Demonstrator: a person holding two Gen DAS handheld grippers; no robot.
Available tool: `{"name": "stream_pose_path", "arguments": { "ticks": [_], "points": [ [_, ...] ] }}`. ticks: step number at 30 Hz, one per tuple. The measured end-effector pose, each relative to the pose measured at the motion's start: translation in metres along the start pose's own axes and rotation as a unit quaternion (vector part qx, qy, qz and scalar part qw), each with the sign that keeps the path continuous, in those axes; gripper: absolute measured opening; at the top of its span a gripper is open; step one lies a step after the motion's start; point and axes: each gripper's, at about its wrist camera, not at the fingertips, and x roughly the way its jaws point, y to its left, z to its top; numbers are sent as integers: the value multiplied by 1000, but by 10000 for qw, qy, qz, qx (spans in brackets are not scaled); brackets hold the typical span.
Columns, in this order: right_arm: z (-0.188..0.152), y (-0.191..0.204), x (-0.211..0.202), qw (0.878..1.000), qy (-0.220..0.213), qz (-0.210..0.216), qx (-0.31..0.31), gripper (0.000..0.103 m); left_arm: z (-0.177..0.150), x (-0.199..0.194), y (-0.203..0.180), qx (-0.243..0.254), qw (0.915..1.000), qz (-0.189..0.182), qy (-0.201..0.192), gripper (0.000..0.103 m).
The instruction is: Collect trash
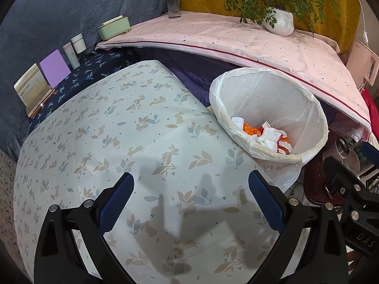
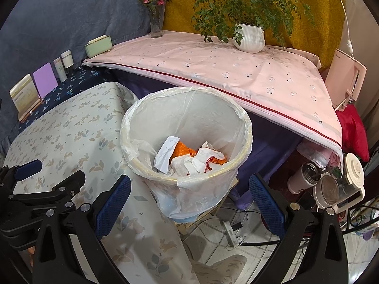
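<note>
Left gripper [image 1: 190,189] spread and empty above the rabbit-print cloth [image 1: 118,130]. Right gripper [image 2: 189,191] likewise spread and empty, poised before the lined bin [image 2: 132,127], which stands just beside the cloth's edge. Trash [image 2: 189,156], white and orange scraps, fills the bottom; deeper layers are hidden.

Blue [image 2: 59,11] and mustard drapes [image 2: 308,30]; pink-clothed shelf [image 2: 213,66]; tiled floor [image 2: 213,236]
</note>
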Motion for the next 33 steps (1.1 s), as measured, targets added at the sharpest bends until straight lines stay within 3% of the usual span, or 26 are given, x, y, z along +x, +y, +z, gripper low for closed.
{"name": "stream_pose_path", "arguments": {
  "ticks": [33],
  "points": [
    [-4, -8, 2, 10000, 35, -38, 62, 96, 1, 0, -6, 180, 9998, 18, -42, 93]
  ]
}}
